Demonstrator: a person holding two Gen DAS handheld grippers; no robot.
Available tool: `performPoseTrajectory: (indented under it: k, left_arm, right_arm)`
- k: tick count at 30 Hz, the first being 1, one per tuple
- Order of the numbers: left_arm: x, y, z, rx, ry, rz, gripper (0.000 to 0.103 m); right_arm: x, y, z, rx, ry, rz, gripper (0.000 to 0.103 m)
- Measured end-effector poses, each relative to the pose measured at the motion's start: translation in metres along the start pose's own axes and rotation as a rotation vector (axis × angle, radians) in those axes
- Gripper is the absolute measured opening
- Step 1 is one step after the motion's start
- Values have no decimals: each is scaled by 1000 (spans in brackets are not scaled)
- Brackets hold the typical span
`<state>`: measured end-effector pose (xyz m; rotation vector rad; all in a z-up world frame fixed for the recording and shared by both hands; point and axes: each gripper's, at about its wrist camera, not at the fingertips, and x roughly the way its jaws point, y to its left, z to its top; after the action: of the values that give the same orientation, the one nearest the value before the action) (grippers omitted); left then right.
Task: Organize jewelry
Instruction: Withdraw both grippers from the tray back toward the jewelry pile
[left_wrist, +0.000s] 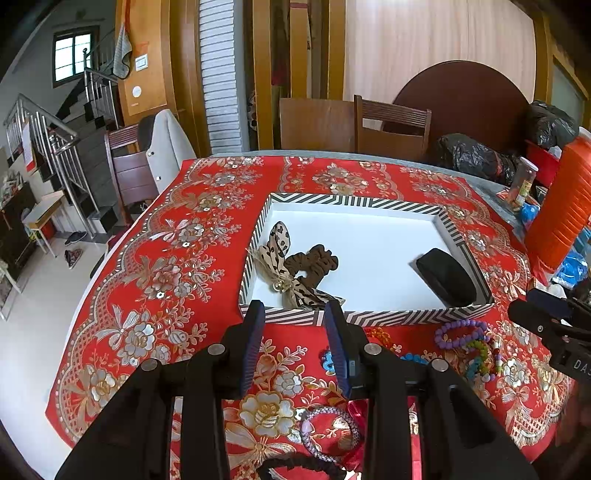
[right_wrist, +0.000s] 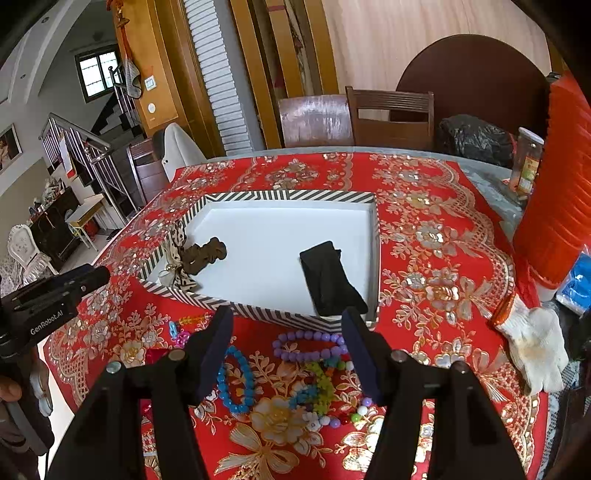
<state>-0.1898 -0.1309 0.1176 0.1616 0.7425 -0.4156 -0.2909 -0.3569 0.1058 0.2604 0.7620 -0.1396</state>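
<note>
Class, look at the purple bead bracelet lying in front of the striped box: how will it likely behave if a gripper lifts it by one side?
The purple bead bracelet lies in a squashed oval, so it is probably strung loosely and would sag. Its round, glossy beads may slip between flat fingers. It looks light, and it touches the multicoloured bead bracelet, which might drag along.

One tray (right_wrist: 258, 314), two scrunchies (right_wrist: 205, 254), one headband (right_wrist: 327, 280).

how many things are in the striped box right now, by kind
Leopard-print bow: 1
Brown scrunchie: 1
Black folded headband: 1
Total in the striped box: 3
The bead bracelets, such as the purple one and the blue one, lie on the red cloth outside it and are not counted.
</note>
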Motion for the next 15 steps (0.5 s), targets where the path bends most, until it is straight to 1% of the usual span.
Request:
performPoseTrajectory:
  k: [6,11,13,15]
  left_arm:
    - [-4,1,-1,-4,-4,2,23]
    - [-8,8,-3,-14,10,-10,23]
    - [-10,15,-3,-34,29,-37,23]
    - [-11,24,-5,-65,68,-102,23]
  right_arm:
    - [-3,1,-2,-7,0,4,64]
    - [-4,2,-4,-12,4,10,64]
    - [-3,2,-5,-10,15,21,64]
    - [-3,3,-6,-14,22,37,64]
